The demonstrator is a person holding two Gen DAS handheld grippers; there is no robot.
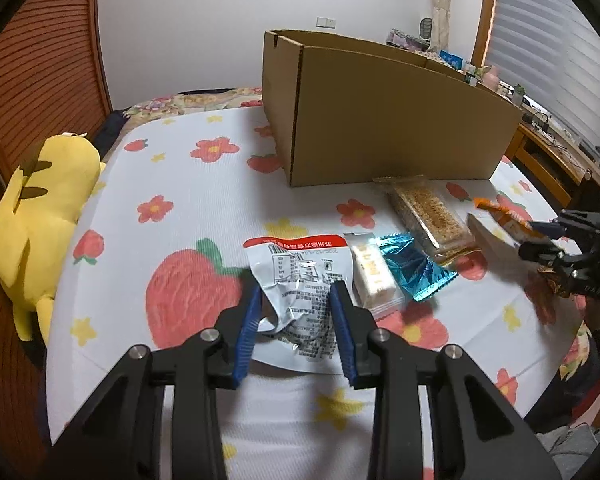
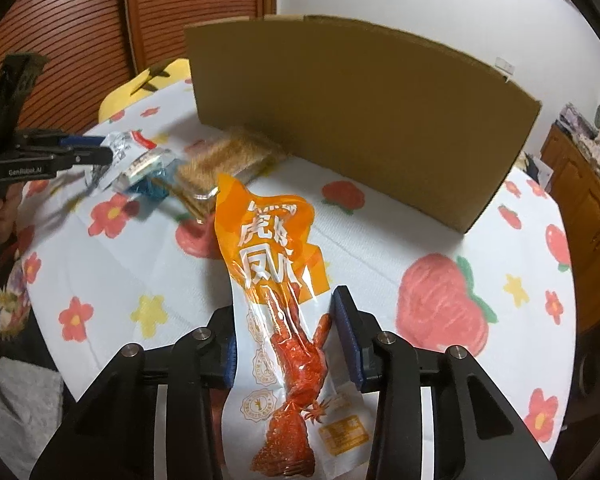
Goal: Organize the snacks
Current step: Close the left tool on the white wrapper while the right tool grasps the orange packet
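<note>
While both fingers grip — left gripper (image 1: 296, 292) silver packet (image 1: 296, 276), right gripper (image 2: 288, 304) orange pouch (image 2: 278, 280) — cardboard box (image 1: 380, 120) stands beyond.

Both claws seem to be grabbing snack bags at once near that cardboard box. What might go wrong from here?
The left gripper pinches only a crumpled edge of the silver packet, so it might slip out when lifted. The long orange pouch in the right gripper could droop and catch on the cardboard box wall. The neighbouring white bar might get dragged along.
</note>
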